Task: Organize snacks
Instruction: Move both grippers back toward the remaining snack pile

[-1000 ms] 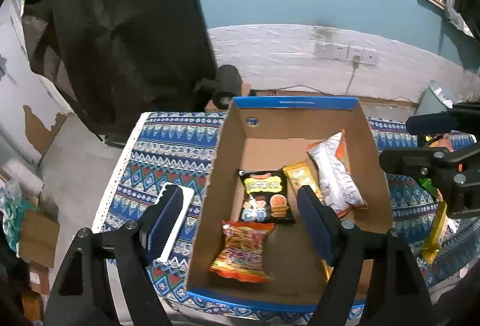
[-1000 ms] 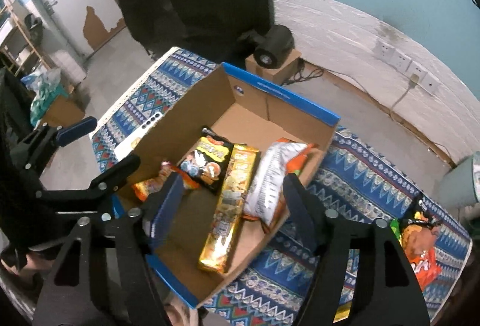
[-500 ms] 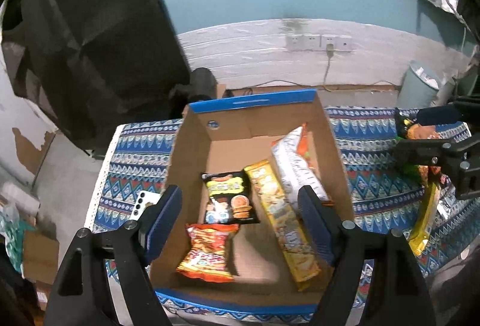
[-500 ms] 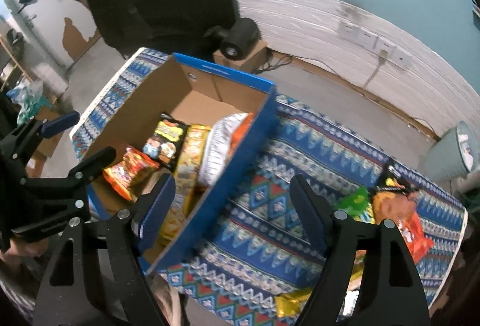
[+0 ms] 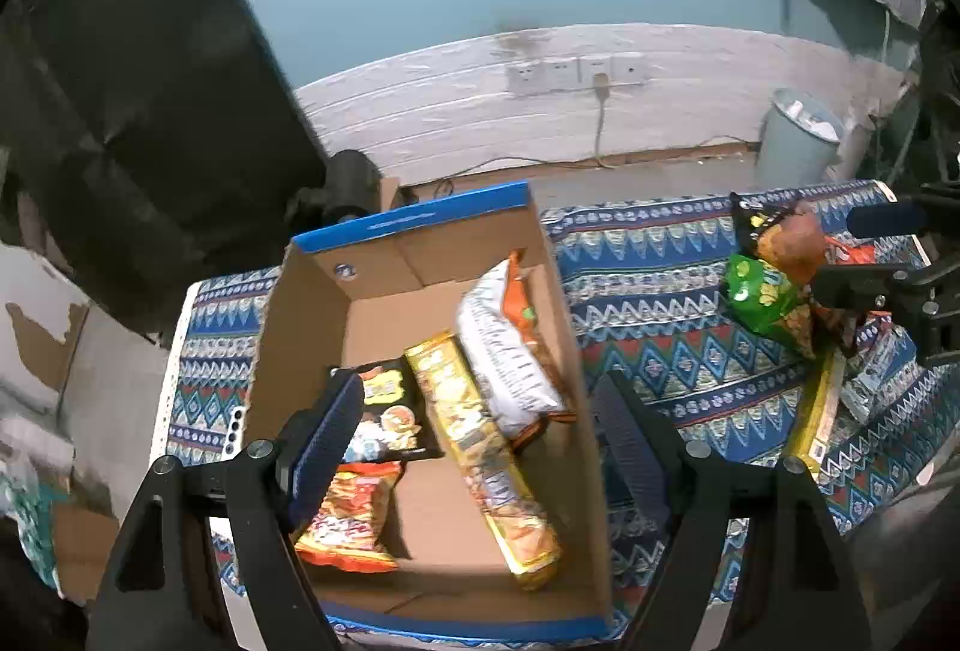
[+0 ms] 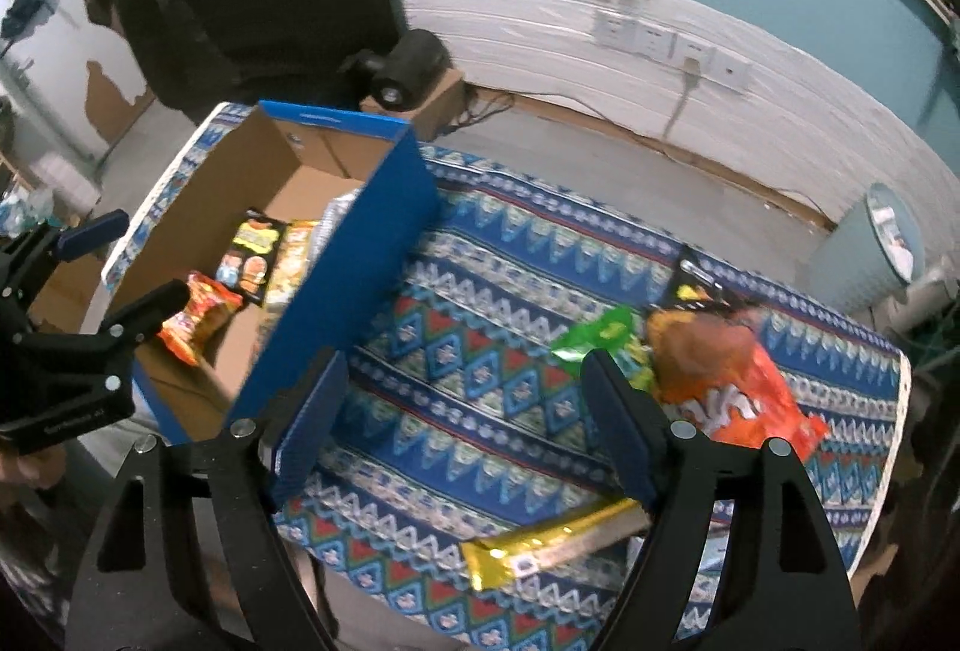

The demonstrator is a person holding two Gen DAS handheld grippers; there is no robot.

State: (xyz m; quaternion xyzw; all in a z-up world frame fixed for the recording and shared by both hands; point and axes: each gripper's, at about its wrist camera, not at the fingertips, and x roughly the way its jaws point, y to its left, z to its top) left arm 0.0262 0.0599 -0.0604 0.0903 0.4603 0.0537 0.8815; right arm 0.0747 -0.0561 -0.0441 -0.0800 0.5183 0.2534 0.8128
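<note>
Left gripper: the left gripper [image 5: 480,429] hung above the cardboard box [image 5: 312,315] with its jaws spread wide and nothing between them.
Right gripper: the right gripper [image 6: 465,417] hovered over the patterned cloth [image 6: 492,291], jaws likewise wide apart and empty.
Box: open-topped, brown inside, blue along the rim and outer walls; it stood on the left part of the cloth.
Box contents: a white-and-orange bag [image 5: 507,351] leaned against the right wall; a long yellow packet [image 5: 480,447] lay just beside it; a black packet [image 5: 390,414] and an orange-red packet [image 5: 348,513] lay to the left, the black one farther back.
Loose snacks: an orange bag [image 6: 732,387], a green bag [image 6: 600,333] and a black bag [image 6: 696,285] lay together on the right part of the cloth; a gold bar [image 6: 552,543] lay nearer, by the right gripper's right finger.
Surface: a table covered in blue cloth with zigzag and diamond bands in red, white and teal.
Other item on surface: a white phone [image 5: 235,429] lay at the left edge of the cloth, beside the box.
Room: teal upper wall, white panelled lower wall with a row of sockets [image 5: 570,72] and one plug in; a grey bin [image 5: 798,141] stood at the right; a black camera-like device [image 6: 408,66] sat on a small carton behind the table; dark fabric [image 5: 132,111] hung at the left.
</note>
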